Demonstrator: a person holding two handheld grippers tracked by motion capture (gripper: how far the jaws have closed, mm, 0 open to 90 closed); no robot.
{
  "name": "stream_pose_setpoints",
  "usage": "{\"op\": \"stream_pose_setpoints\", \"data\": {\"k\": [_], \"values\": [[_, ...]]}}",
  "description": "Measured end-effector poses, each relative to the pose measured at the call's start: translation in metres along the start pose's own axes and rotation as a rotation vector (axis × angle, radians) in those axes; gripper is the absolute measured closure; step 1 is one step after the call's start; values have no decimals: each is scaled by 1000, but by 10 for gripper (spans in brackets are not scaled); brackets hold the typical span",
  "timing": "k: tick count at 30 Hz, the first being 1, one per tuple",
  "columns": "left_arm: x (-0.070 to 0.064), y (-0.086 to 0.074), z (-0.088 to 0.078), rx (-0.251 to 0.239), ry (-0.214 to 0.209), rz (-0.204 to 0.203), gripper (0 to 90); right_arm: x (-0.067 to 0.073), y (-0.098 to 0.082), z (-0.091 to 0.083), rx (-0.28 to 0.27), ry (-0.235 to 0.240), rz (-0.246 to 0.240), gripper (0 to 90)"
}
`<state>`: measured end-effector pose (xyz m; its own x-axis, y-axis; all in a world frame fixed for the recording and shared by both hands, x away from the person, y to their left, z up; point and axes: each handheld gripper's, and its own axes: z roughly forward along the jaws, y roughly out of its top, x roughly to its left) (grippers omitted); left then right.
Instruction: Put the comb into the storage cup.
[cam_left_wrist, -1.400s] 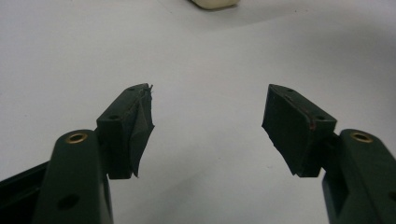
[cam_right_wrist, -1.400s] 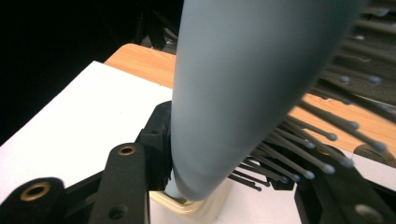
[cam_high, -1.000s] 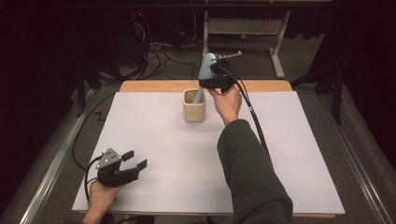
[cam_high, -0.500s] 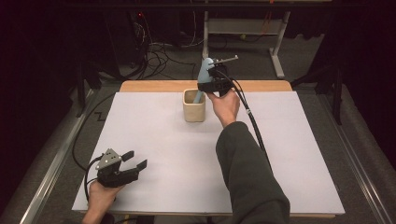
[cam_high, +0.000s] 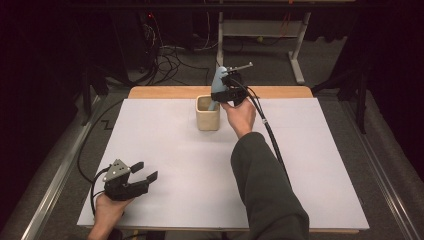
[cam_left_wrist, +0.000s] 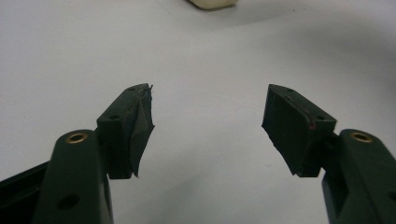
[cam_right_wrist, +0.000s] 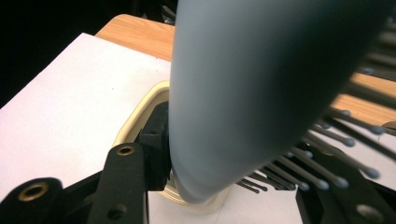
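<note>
— Looking at the far side of the tabletop (cam_high: 165, 150), what have you got in the right hand?

— My right gripper (cam_high: 226, 93) has its fingers clamped on a pale blue hairbrush (cam_high: 218, 82). It stands tilted, its lower end down inside the cream cup (cam_high: 207, 116), its upper end poking above the rim. In the right gripper view the brush (cam_right_wrist: 243, 93) is close up, its bristles with small round tips fanning to the right, and the cup's rim (cam_right_wrist: 140, 114) sits just behind it.

— And the cup itself?

— Standing upright on the white sheet, near the far wooden edge, about midway across.

— Your left?

— My left gripper (cam_high: 137, 172) sits low at the near left corner, well apart from the cup. Its fingers (cam_left_wrist: 133, 126) are spread wide with nothing between them, just bare white surface.
</note>
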<state>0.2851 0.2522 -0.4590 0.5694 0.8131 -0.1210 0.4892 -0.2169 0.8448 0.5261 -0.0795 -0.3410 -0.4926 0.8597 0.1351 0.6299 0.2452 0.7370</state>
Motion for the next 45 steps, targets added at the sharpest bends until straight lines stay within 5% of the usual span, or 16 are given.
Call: {"op": "stream_pose_setpoints", "data": {"k": [45], "values": [[-2,-1,0,0,1,1,339,-3,-11,8,27,16,21,485]]}}
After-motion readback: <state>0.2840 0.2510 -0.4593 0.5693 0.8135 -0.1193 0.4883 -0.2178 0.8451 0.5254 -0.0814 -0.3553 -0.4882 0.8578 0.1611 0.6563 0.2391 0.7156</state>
